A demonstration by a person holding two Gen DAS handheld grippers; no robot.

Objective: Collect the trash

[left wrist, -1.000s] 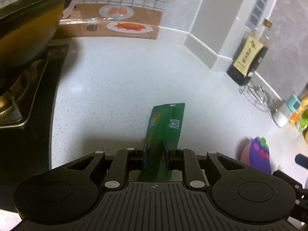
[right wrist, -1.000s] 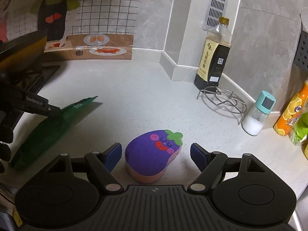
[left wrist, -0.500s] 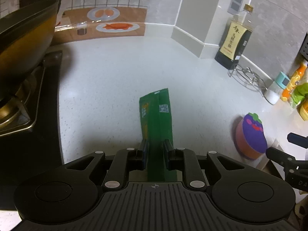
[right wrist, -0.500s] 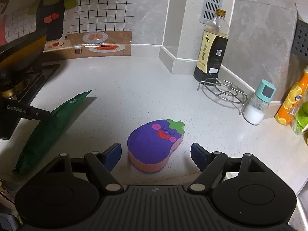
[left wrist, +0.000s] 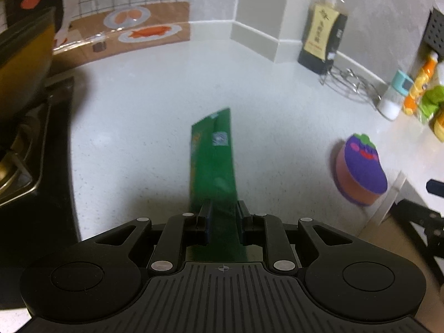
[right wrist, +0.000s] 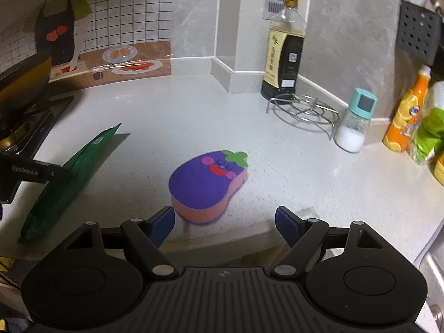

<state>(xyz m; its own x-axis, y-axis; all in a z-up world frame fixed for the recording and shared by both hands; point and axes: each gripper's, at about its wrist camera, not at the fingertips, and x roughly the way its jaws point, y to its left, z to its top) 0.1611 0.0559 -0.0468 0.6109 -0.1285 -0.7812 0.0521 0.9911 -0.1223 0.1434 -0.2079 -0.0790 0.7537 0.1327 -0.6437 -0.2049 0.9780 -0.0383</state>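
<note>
On the white counter (right wrist: pixel 194 111), your left gripper (left wrist: pixel 222 216) is clamped on the green wrapper (left wrist: pixel 215 161); near end pinched between the pads, the rest sticking out over the counter, so that piece of trash is in hand. No bin shows in either view, so you haven't dropped it off yet, and I can't tell where it goes.

Your right gripper (right wrist: pixel 224 220) is spread wide and empty, hovering at the counter's front edge, with the purple eggplant sponge (right wrist: pixel 206 186) just ahead of its jaws but not touched. The sponge doesn't look like trash to me; skip it unless you're told otherwise.

Other stuff around:
- wok (left wrist: pixel 22 63) on the stove (left wrist: pixel 30 149), just beside the wrapper on your left side
- soy sauce bottle (right wrist: pixel 284 52) in the corner, wire trivet (right wrist: pixel 305 109) in front of it
- salt shaker (right wrist: pixel 353 122), orange bottle (right wrist: pixel 408 113), green packet (right wrist: pixel 428 127) along the right wall

Nothing blocks lifting the wrapper clear. I see no other obvious trash on the counter.
</note>
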